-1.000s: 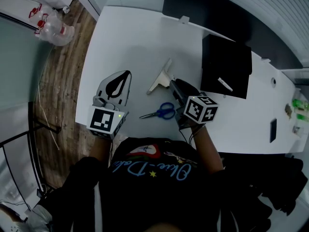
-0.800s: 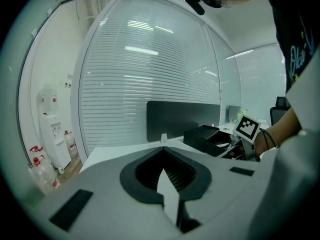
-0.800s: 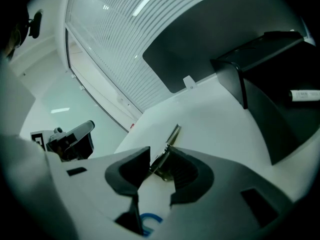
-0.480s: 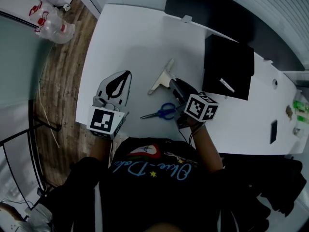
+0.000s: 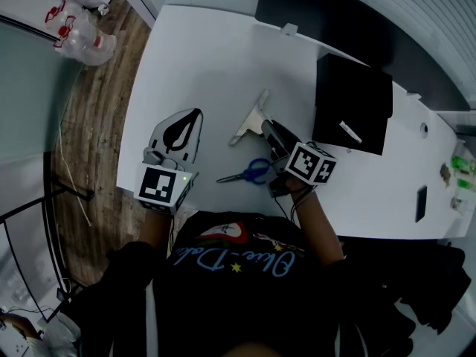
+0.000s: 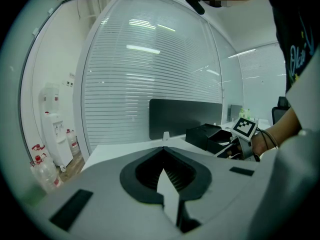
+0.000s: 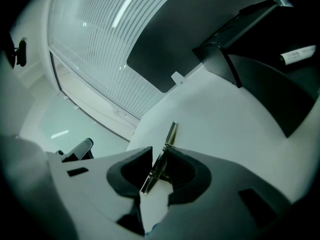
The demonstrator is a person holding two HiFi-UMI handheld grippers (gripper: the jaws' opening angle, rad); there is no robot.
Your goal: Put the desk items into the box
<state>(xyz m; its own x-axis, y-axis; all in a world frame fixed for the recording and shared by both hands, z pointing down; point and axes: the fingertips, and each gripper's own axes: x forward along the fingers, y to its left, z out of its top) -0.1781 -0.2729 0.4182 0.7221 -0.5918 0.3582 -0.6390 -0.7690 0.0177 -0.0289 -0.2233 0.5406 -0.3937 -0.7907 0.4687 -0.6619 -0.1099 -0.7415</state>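
Right hand-held gripper [image 5: 266, 129] at one end of the long, flat, pale silvery metal-looking item [image 5: 249, 119], which lies on the white table [image 5: 201, 58] just left of the open black box [image 5: 320, 99]. In the right gripper view the item [image 7: 170, 134] runs edge-on and slantwise through the gap. The jaws are part-spread with one on each side of it, and they have just been closing, but no firm pinch is evident. The left hand-held gripper [image 5: 195, 114] rests apart at the table's near-left, jaws pressed together on nothing. The blue-handled scissors [image 5: 249, 172] lie on the table just beside the right hand-held gripper, on the person's side, and a small white object [image 5: 347, 131] already sits in the box. Likely hazards:

- Because the item crosses the gap at a slant, closing jaws may twist it or squeeze it out sideways.
- A hold so near one end would leave the long free end to sag or swing, and it could catch the box wall on the way over.
- The scissors are close enough to be nudged.
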